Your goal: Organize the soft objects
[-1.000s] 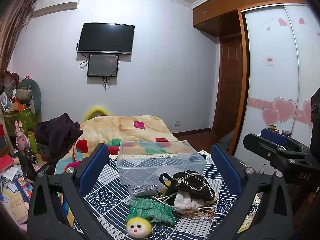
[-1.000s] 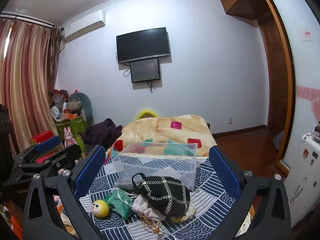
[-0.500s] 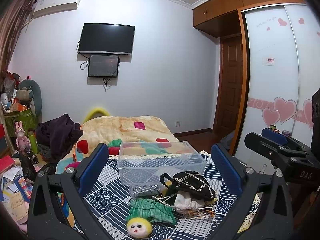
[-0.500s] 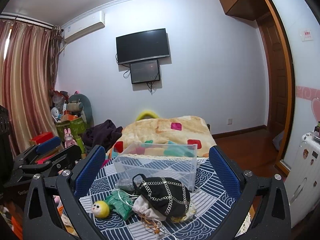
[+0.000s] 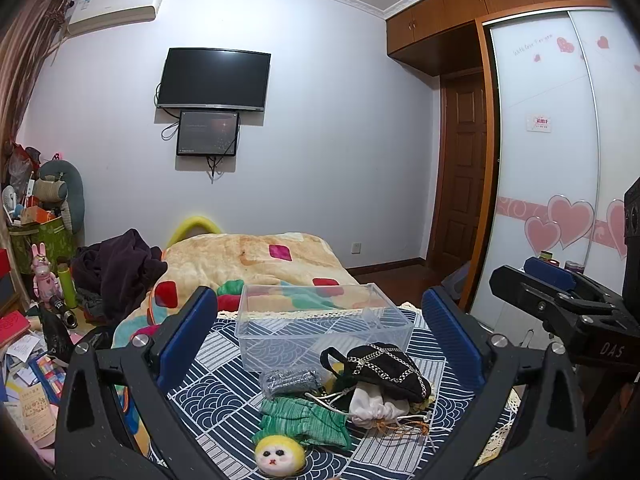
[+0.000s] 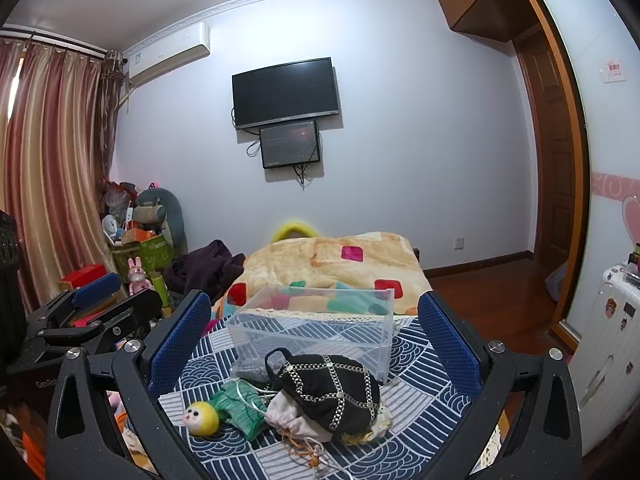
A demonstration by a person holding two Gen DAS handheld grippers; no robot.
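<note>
Claws first, from the left wrist view: left gripper (image 5: 318, 328) stands with its blue-padded fingers (image 5: 186, 330) wide apart, holding and touching nothing, raised above a blue-and-white patterned cloth (image 5: 224, 392). On the cloth lie one clear plastic bin (image 5: 320, 328), one black pouch with chain trim (image 5: 386, 368), one white drawstring bag (image 5: 370, 410), one green knit piece (image 5: 306, 420) attached to a yellow-haired doll head (image 5: 280, 456), and one small grey bundle (image 5: 288, 380) just in front of the bin, possibly a mesh bag. The soft things are heaped together near the bin's front wall, outside it. At the right edge, the right gripper (image 5: 560, 292) shows side-on.

From the right wrist view, the right gripper (image 6: 314, 334) is likewise spread wide, gripping nothing. The black pouch (image 6: 332, 388) sits on top of the white bag (image 6: 294, 420), with the doll head (image 6: 200, 418) to their left and the bin (image 6: 316, 328) behind. The left gripper (image 6: 100, 304) appears at left. Beyond the cloth lies a bed with a patchwork blanket (image 6: 340, 260).
</note>
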